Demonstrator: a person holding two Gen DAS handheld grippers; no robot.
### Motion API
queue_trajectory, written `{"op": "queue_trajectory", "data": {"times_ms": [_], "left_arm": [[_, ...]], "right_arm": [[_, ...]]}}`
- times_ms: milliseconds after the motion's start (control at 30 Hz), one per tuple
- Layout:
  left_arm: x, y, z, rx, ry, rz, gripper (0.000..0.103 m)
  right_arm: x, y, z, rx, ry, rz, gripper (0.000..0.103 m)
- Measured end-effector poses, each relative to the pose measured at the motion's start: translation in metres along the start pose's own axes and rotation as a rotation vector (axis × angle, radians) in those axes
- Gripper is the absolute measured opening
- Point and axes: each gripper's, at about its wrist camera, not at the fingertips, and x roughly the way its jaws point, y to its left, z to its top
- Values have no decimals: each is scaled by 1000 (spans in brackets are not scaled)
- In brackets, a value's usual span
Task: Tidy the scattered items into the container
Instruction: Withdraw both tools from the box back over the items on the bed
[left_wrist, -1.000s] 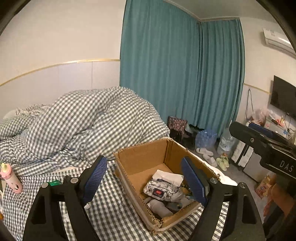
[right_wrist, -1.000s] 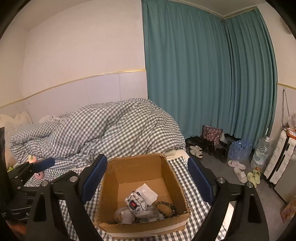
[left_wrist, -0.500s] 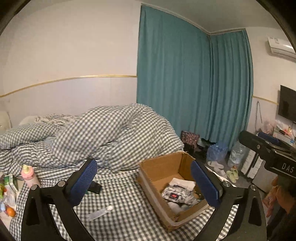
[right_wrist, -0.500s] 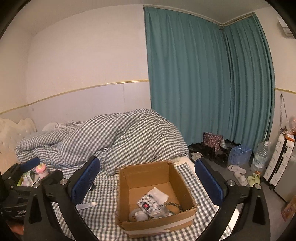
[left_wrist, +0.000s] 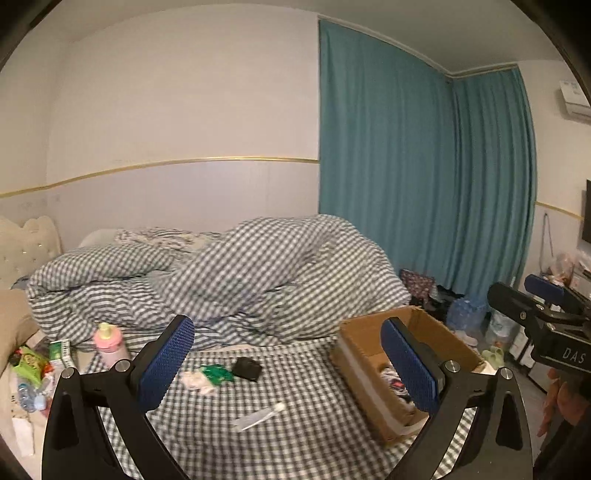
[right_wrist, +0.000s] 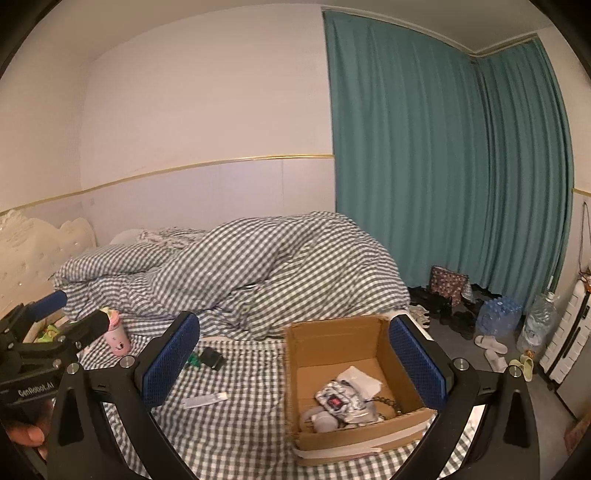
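Both the left gripper (left_wrist: 288, 363) and the right gripper (right_wrist: 295, 363) were held wide open, with nothing between them. A white tube (left_wrist: 258, 416) was left on the checked bed (left_wrist: 295, 435), beside the cardboard box (right_wrist: 334, 439).

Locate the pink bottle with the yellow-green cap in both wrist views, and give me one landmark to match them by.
Left wrist view: the pink bottle stands upright at lower left on the checked sheet, left of the left gripper's near finger.
Right wrist view: the bottle is at mid-left, its top partly hidden behind the other gripper's dark finger.
Shared landmark: the cardboard box, well to the bottle's right in both.
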Motion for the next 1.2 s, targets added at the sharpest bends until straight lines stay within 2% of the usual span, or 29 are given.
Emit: {"op": "queue_trajectory", "data": {"times_ms": [333, 467, 833, 1200], "left_arm": [[-22, 47, 0, -42, -18, 84, 103], [-30, 64, -2, -38, -16, 122, 103], [-43, 110, -7, -82, -9, 222, 103], [-28, 133, -10, -107, 17, 237, 103]], "right_arm": [[1, 43, 1, -51, 17, 80, 103], [8, 56, -1, -39, 50, 138, 103], [20, 102, -7, -99, 71, 208, 103], [40, 126, -12, -127, 108, 234, 103]]}}
